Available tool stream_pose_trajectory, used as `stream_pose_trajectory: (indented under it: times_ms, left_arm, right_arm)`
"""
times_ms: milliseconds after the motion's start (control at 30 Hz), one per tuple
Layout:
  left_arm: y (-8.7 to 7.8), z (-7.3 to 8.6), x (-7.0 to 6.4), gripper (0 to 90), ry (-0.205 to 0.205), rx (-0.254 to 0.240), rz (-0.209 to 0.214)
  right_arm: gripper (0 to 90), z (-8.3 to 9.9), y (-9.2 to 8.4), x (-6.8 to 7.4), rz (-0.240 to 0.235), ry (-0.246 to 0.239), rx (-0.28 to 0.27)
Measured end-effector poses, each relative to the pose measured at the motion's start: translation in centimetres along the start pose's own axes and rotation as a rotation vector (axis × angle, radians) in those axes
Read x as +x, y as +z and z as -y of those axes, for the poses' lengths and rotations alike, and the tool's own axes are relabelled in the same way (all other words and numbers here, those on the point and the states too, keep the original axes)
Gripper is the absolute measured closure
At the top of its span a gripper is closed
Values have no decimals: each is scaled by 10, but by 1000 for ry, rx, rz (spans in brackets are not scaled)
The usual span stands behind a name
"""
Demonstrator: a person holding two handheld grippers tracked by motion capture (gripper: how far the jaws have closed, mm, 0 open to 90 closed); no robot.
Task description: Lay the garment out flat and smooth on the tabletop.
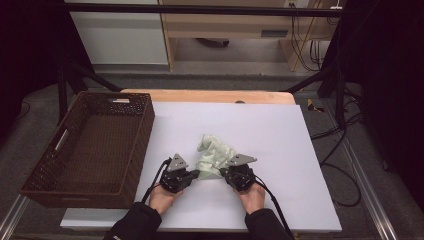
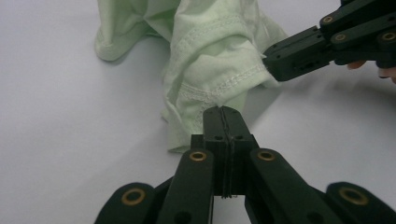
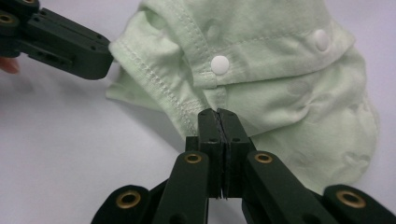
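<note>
One brown basket (image 1: 95, 145), seemingly bare inside

left tool (image 2: 223, 111) pinches the pale green garment (image 2: 212, 56) hem; right tool (image 2: 275, 63) clamps its other edge.

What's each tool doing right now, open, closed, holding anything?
Left tool: closed, pinching the near hem of the green garment.
Right tool: closed, pinching the same garment's edge below a white snap.
</note>
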State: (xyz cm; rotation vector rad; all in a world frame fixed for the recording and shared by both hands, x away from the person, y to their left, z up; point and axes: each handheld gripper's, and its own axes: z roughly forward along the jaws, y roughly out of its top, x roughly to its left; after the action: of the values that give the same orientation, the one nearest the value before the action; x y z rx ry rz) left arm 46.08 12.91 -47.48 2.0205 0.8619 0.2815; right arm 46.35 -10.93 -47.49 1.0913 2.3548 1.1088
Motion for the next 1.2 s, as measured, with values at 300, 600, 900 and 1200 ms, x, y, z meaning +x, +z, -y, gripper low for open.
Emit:
stream_pose_trajectory:
  times_ms: [300,600,900,1200]
  left_arm:
    - [-23,-11,5,894,17,-48,-36]
    - [-25,-9,6,871,21,-13,-25]
    - [-15,-3,10,576,-11,34,-76]
    - [-4,3,16,427,-45,76,-89]
  right_arm:
    - [899,-16,-32,15,-78,-58,-66]
    - [899,-18,-26,36,-177,-101,-18]
    - [890,-9,-4,47,-235,-93,48]
    - [623,-11,-20,28,-196,-22,-61]
